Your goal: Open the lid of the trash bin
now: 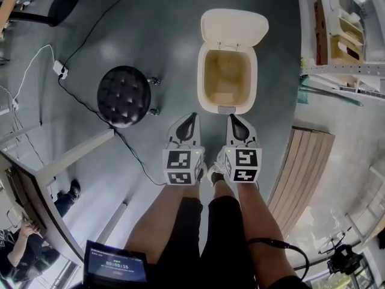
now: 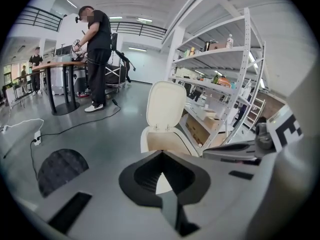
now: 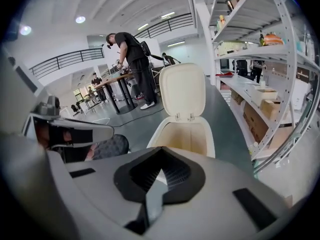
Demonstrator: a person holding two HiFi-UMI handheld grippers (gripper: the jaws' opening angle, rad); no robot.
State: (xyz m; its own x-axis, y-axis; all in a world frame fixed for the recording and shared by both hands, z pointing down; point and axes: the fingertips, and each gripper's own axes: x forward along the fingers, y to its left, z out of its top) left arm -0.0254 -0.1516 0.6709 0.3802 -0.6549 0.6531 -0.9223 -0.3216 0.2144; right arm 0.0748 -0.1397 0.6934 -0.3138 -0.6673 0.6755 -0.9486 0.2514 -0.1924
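Observation:
The cream trash bin [image 1: 204, 83] stands on the grey floor ahead of me, its lid [image 1: 234, 27] tipped up and back, the inside empty. A grey pedal [image 1: 227, 109] sticks out at its near base. My left gripper [image 1: 191, 118] and right gripper [image 1: 231, 119] hang side by side just short of the bin, both shut with nothing between the jaws. In the left gripper view the bin [image 2: 150, 139] and raised lid [image 2: 166, 105] sit beyond the left gripper [image 2: 161, 154]. The right gripper view shows the bin [image 3: 172, 134] and lid [image 3: 183, 90] past the right gripper [image 3: 161, 150].
A black tufted stool [image 1: 124, 96] stands left of the bin, with a cable and power strip [image 1: 60, 70] on the floor. A table [image 1: 72, 155] is at near left, a wooden panel [image 1: 304, 167] at right, shelving [image 1: 343, 35] at far right. A person [image 2: 97, 49] stands at a distant table.

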